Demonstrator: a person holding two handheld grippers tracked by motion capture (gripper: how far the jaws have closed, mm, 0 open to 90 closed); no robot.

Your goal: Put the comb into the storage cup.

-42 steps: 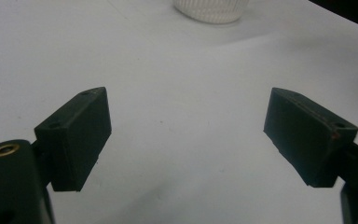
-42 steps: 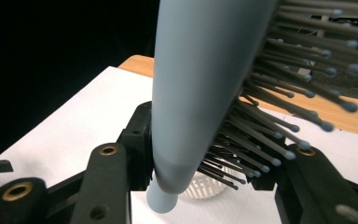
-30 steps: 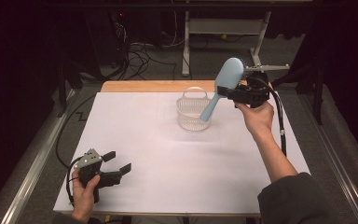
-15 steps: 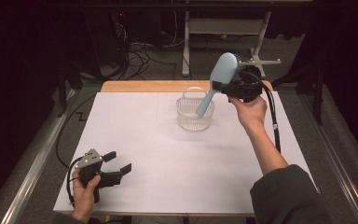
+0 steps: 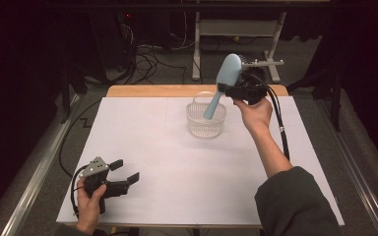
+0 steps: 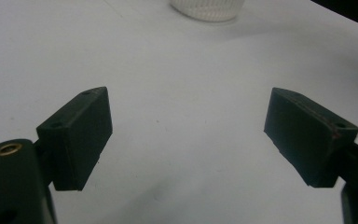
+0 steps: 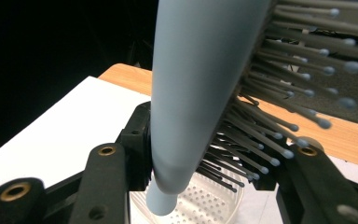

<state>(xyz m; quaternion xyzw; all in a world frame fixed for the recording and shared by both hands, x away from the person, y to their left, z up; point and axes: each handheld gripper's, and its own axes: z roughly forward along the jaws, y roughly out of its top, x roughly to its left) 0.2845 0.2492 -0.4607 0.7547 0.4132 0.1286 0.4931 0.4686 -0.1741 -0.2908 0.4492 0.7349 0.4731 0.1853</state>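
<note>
A light blue hairbrush (image 5: 222, 84) hangs tilted over the table, head up and handle end down. My right gripper (image 5: 237, 91) is shut on its head near the bristles. The handle tip points into a clear perforated basket (image 5: 205, 123) at the far middle of the white table. In the right gripper view the hairbrush (image 7: 200, 84) runs up between the jaws of my right gripper (image 7: 205, 163), bristles to the right, with the basket (image 7: 209, 205) below. My left gripper (image 5: 126, 169) rests at the front left, open with nothing between its fingers. The left gripper view shows my left gripper (image 6: 186, 126) open over bare table, the basket (image 6: 205, 8) far ahead.
A white sheet (image 5: 177, 167) covers the table, with a wooden edge (image 5: 147, 91) along the far side. Behind the table stand a metal frame (image 5: 236, 29) and loose cables (image 5: 142, 59) on the floor. Metal rails run along both table sides.
My right hand has carried the hairbrush leftward, so its handle end now hangs over the basket instead of beside it. The left gripper has stayed put.
</note>
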